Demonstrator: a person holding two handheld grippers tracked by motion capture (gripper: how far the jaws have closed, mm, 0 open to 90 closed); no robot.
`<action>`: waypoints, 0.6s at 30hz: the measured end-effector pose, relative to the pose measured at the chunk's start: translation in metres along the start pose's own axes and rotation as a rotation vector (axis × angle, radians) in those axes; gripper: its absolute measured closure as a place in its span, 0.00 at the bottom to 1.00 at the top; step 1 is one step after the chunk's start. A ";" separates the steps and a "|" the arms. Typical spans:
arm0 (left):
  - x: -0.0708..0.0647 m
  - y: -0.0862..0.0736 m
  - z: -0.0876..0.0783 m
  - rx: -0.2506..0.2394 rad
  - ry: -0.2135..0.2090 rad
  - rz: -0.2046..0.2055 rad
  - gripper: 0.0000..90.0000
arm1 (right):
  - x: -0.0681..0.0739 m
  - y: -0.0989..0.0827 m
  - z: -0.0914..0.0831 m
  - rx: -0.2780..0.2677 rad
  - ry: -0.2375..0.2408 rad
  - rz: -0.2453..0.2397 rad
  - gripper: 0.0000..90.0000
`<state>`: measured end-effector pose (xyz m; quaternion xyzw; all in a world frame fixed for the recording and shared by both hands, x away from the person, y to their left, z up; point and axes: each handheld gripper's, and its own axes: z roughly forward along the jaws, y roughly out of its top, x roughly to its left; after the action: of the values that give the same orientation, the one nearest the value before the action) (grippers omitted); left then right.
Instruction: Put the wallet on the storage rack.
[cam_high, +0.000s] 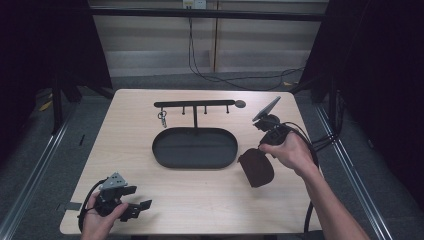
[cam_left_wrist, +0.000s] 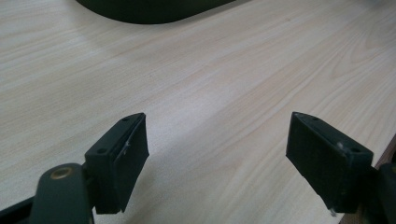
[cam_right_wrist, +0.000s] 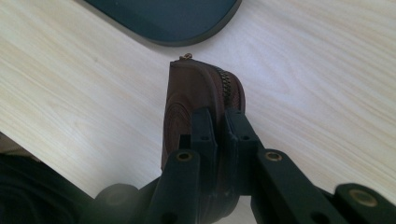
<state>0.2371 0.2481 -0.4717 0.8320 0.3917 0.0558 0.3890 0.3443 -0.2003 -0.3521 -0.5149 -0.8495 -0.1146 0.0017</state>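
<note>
brown zipped pouch (cam_right_wrist: 201, 107): clamped between the closed jaws of the right claw (cam_right_wrist: 219, 126), held above the counter (cam_high: 200, 200) just right of the black oval tray (cam_high: 195, 148). left claw (cam_left_wrist: 217, 154): jaws wide apart, nothing between them, low over the counter's near left corner. key rack (cam_high: 195, 104): behind the tray.

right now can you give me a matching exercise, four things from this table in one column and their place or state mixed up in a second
Things:
1. brown zip pouch
2. left tool
3. keys
4. black oval tray

Places or states:
a. hanging from a hook of the rack
b. lying at the middle of the table
c. clamped in the right tool
d. open, with nothing between its jaws

Pairs: 1-c, 2-d, 3-a, 4-b
</note>
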 end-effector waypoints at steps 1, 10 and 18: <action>0.000 0.000 0.000 -0.002 -0.001 -0.004 0.23 | 0.000 0.001 -0.001 0.006 0.006 -0.001 0.93; 0.001 0.000 0.000 -0.005 -0.005 -0.007 0.23 | 0.003 0.010 -0.007 -0.007 0.016 -0.013 0.93; 0.001 0.000 0.000 0.005 -0.005 -0.010 0.23 | 0.002 0.019 -0.015 -0.051 0.026 0.009 0.93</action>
<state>0.2378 0.2483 -0.4722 0.8312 0.3950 0.0508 0.3879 0.3576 -0.1930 -0.3333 -0.5173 -0.8438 -0.1430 0.0003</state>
